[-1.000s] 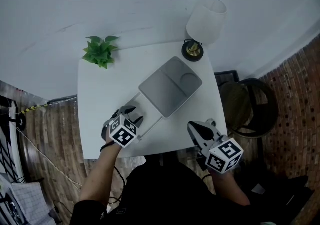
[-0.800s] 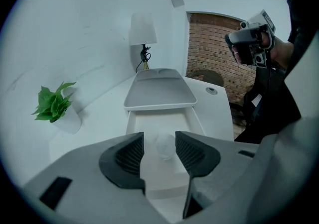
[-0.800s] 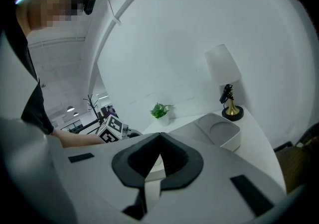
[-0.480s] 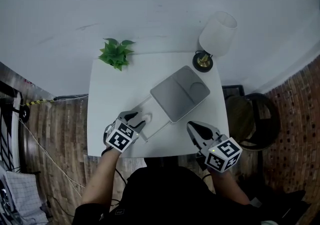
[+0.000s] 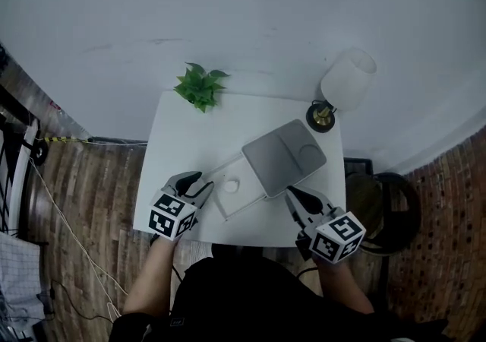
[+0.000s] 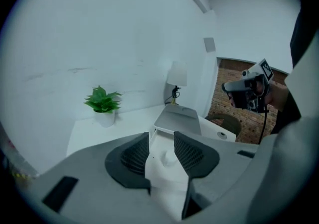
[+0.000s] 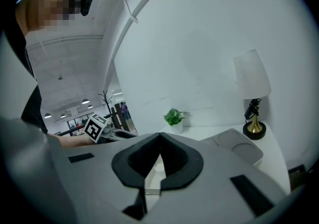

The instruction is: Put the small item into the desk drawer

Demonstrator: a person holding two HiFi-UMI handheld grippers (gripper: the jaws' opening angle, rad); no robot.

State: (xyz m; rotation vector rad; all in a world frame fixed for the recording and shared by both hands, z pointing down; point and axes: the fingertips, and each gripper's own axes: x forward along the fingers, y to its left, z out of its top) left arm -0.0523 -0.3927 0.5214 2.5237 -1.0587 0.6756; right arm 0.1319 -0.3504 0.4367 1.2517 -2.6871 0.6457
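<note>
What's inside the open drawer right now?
One small white round item lies on the floor of the drawer; nothing else shows in it. The drawer's back end runs under the grey tray, so that part is covered.

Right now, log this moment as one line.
drawer: open; item: in drawer; left hand-held gripper: open, empty, jaws just closing slightly; right hand-held gripper: shut, empty
</note>
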